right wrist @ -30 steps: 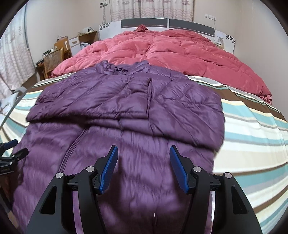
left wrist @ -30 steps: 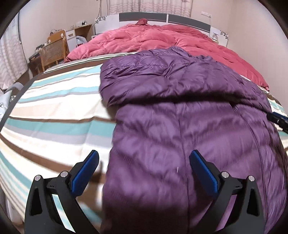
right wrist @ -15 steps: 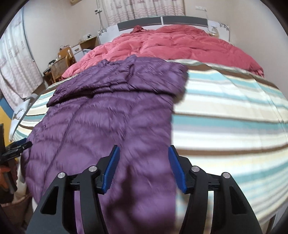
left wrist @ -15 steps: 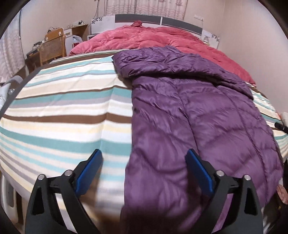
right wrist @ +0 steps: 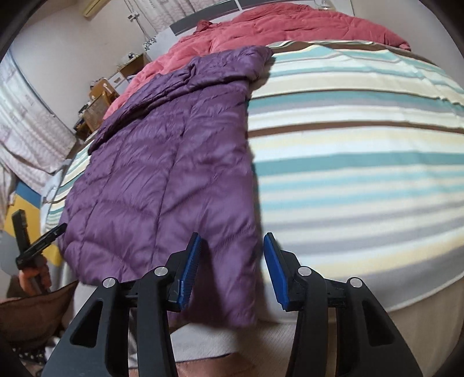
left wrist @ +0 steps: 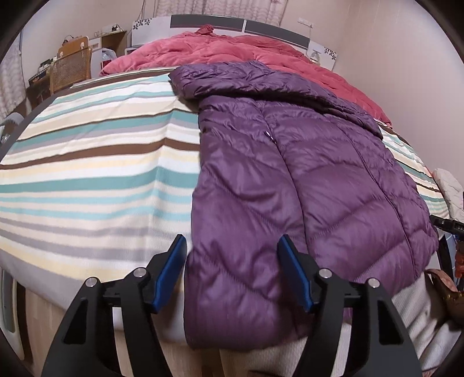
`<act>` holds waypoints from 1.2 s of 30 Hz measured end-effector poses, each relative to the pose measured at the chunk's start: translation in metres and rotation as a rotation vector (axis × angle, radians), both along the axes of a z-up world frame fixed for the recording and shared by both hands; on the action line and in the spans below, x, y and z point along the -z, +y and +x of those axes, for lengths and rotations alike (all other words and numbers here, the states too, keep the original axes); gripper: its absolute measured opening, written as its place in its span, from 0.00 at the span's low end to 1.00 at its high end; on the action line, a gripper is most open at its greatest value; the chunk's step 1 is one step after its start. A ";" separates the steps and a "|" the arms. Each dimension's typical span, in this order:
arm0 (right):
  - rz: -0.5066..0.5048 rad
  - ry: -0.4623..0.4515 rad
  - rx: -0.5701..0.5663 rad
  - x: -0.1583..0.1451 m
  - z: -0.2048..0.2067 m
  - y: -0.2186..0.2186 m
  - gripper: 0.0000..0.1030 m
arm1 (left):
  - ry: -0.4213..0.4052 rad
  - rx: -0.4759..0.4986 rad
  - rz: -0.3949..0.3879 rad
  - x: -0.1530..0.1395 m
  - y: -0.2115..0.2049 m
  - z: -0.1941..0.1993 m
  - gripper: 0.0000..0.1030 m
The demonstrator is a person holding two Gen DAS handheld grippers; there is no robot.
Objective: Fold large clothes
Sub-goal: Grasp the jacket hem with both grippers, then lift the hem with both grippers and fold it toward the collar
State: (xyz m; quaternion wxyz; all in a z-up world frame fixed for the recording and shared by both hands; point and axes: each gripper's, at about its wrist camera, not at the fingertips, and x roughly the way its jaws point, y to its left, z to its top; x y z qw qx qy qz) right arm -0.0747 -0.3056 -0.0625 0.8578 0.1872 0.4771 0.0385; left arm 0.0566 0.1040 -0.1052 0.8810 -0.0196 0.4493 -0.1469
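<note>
A purple puffer jacket (left wrist: 290,174) lies flat on the striped bed sheet (left wrist: 87,174), sleeves folded across the chest and hem hanging over the near edge. My left gripper (left wrist: 232,242) hovers over the hem's left corner. Its jaws are closing with the corner between them, and the pads do not press on it. In the right wrist view the jacket (right wrist: 162,174) fills the left half. My right gripper (right wrist: 233,236) straddles the hem's right corner, jaws also closing, pads clear of the fabric. The left gripper (right wrist: 37,249) shows there at the far left, held in a hand.
A red quilt (left wrist: 232,49) is heaped at the head of the bed below the headboard (left wrist: 208,23). A wicker chair (left wrist: 69,69) and a desk stand at the back left. A curtain (right wrist: 26,127) hangs at the left, a wall closes the right side.
Both grippers moved outward along the hem, the left one to the left corner and the right one to the right corner. Both pairs of jaws have narrowed.
</note>
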 end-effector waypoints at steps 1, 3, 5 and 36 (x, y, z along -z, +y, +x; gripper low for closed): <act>-0.001 0.000 -0.009 0.000 -0.002 0.002 0.44 | 0.003 0.004 -0.002 0.000 0.000 -0.002 0.60; 0.014 0.000 -0.024 0.001 -0.005 0.005 0.44 | 0.012 0.017 -0.013 0.001 0.000 -0.007 0.58; 0.040 -0.005 -0.042 0.003 -0.004 0.010 0.44 | 0.022 0.030 -0.022 0.002 -0.003 -0.012 0.53; 0.321 -0.238 -0.200 -0.075 -0.025 -0.001 0.04 | -0.082 0.078 -0.263 -0.096 0.013 -0.070 0.05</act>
